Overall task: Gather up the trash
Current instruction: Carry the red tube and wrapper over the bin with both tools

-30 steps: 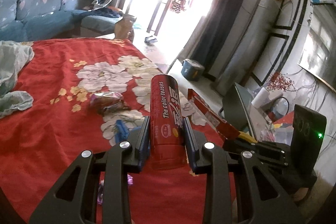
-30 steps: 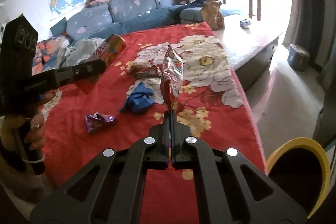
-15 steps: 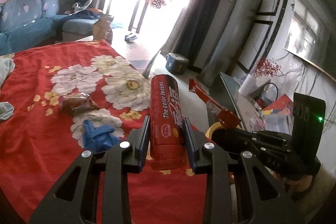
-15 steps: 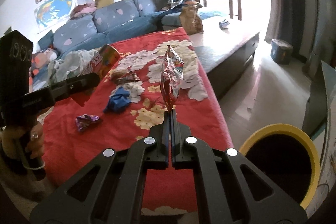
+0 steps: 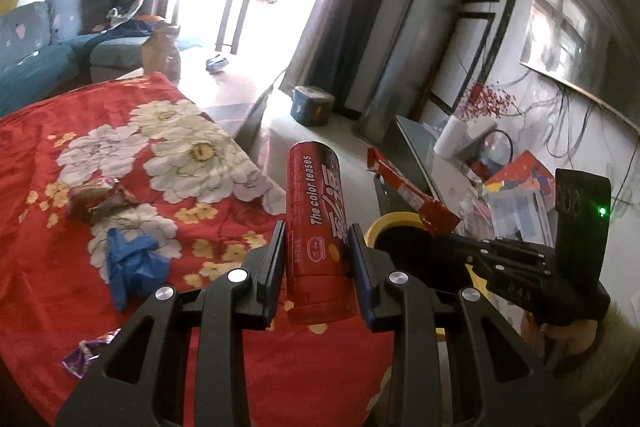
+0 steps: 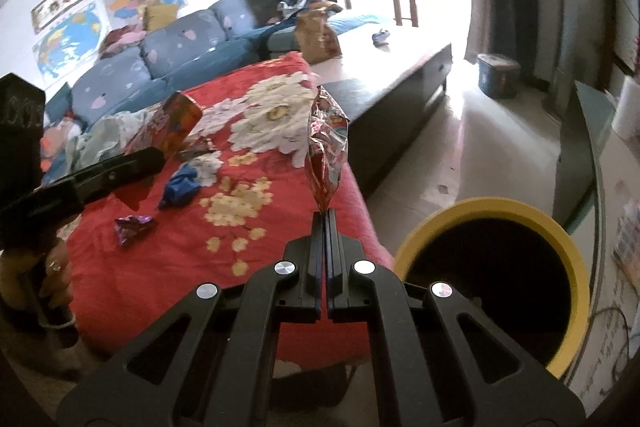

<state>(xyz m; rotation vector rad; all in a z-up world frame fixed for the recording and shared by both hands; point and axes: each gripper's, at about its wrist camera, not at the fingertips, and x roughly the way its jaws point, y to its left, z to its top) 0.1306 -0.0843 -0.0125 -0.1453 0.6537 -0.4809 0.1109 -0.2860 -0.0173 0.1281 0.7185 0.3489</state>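
Two bits picked up, none binned yet: left claw (image 5: 316, 259) grips can (image 5: 316, 227), right claw (image 6: 325, 227) pinches wrapper (image 6: 326, 151) beside bin (image 6: 568, 239). Blue wad (image 6: 180, 187), purple wrapper (image 6: 134, 227) left on bed (image 6: 140, 287) near edge.

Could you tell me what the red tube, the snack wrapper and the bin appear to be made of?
Red tube: probably printed cardboard or plastic; smooth, rigid, faint sheen, so the look leaves it open.
Snack wrapper: metallised foil film; crinkled, with mirror-like silver glints.
Bin: likely plastic; the smooth matte yellow rim looks moulded, and its inside is dark.
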